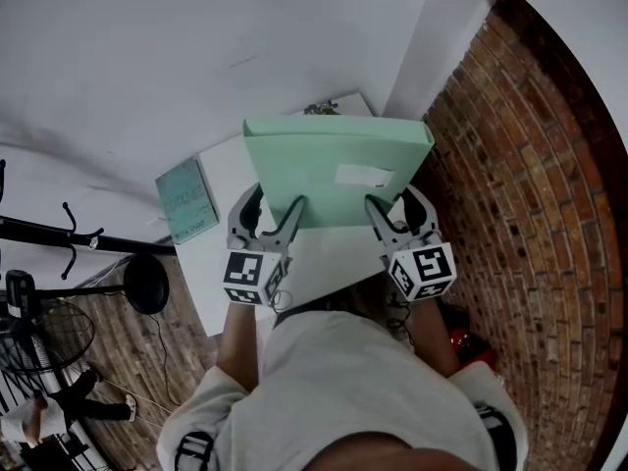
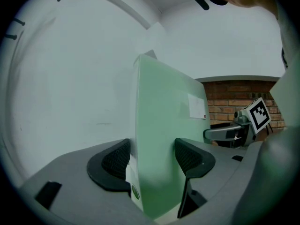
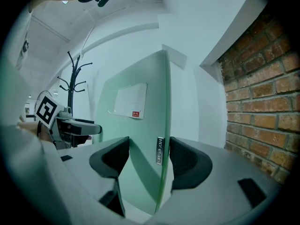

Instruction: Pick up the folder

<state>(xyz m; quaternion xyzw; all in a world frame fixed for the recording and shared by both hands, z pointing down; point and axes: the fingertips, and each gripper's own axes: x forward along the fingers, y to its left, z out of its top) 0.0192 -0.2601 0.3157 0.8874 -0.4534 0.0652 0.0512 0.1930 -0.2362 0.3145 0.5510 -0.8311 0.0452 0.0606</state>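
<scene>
Mint-green folder (image 1: 334, 170) is being held up in front of the person, over the white bench (image 1: 231, 253) that is standing in the corner between a pale wall and a brick wall (image 1: 530, 194). Both grippers are clamping its near edge. The left gripper (image 1: 273, 207) is gripping the left part of that edge; in the left gripper view its dark fingers (image 2: 112, 161) are pressing on either face of the folder, which is rising upright between them. The right gripper (image 1: 396, 206) is gripping the right part; in the right gripper view its fingers (image 3: 187, 161) are closing on the folder's thin edge, where a small metal tag (image 3: 160, 150) is showing between them. A white label (image 1: 363, 175) is facing the person on the folder's near face. A teal book (image 1: 186, 199) is lying flat on the bench's left side, apart from the folder. A black coat rack (image 1: 59, 234) is standing left of the bench.
</scene>
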